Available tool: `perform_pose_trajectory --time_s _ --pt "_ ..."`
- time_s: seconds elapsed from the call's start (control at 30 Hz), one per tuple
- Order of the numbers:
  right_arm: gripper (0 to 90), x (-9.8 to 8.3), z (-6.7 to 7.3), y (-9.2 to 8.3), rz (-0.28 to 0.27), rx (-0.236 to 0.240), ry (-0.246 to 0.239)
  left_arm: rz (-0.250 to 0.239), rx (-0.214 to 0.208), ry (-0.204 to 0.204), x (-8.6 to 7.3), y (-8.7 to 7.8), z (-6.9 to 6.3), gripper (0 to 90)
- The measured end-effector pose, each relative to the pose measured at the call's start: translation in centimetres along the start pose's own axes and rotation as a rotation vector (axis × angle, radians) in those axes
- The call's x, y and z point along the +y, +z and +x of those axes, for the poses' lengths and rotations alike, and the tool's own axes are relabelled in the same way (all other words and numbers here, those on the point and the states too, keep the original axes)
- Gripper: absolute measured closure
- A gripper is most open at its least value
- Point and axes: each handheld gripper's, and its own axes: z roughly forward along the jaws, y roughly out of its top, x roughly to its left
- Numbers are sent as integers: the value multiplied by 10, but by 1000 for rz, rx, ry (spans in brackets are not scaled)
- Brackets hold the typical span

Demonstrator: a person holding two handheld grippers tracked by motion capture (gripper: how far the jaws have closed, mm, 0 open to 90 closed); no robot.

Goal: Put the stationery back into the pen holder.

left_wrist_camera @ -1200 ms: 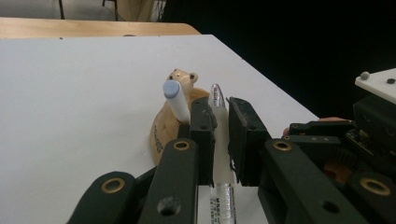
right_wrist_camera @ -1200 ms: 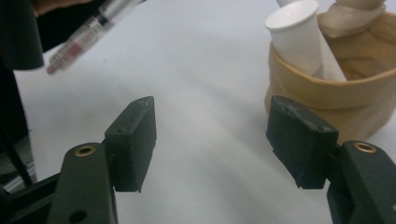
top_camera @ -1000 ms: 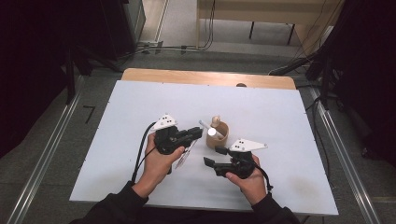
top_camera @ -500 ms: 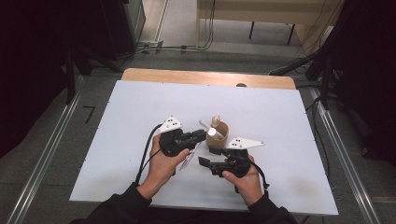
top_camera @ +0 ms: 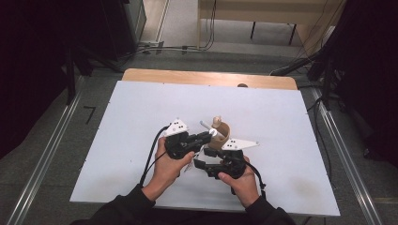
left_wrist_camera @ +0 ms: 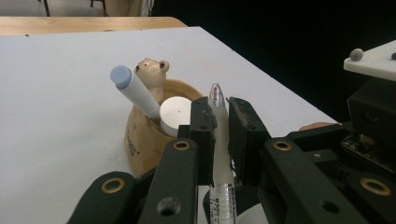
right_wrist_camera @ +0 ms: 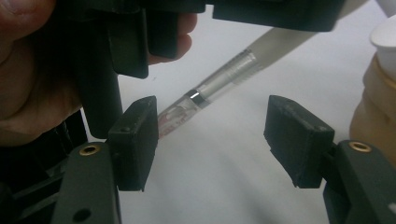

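Observation:
A tan bear-shaped pen holder (top_camera: 220, 138) (left_wrist_camera: 140, 140) stands mid-table with a white marker (left_wrist_camera: 135, 91) capped in blue and a white round-ended item (left_wrist_camera: 176, 112) inside it. My left gripper (top_camera: 206, 137) (left_wrist_camera: 222, 105) is shut on a clear and white pen (left_wrist_camera: 219, 140), holding it just beside the holder's rim. The pen (right_wrist_camera: 205, 91) slants down toward my right gripper (top_camera: 199, 164) (right_wrist_camera: 212, 126), which is open. Its lower end lies by one of that gripper's pads (right_wrist_camera: 137, 140), and I cannot tell whether they touch.
The white table (top_camera: 141, 117) has bare surface to the left, right and far side of the hands. A wooden strip (top_camera: 187, 77) runs along its far edge. Cables trail from both grippers toward the person. The left hand (right_wrist_camera: 28, 70) is close to the right gripper's jaws.
The right gripper has edged slightly left, closer under the left gripper. The left gripper with the pen has barely shifted toward the holder.

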Motion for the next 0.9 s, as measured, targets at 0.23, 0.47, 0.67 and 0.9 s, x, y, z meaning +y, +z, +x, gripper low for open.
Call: perform_pose_trajectory --time_s 0.23,0.47,0.67,0.9 --pt "376 0 1 4 5 18 0 -3 -13 20 -1 1 -6 821" --pt "550 0 -1 4 3 54 11 -10 -23 25 -1 1 -10 820" --pt "650 0 -7 2 14 63 55 -29 -28 26 0 -1 -11 819" --pt "755 -1 -18 -3 16 60 128 -53 -36 32 2 -8 -14 816"
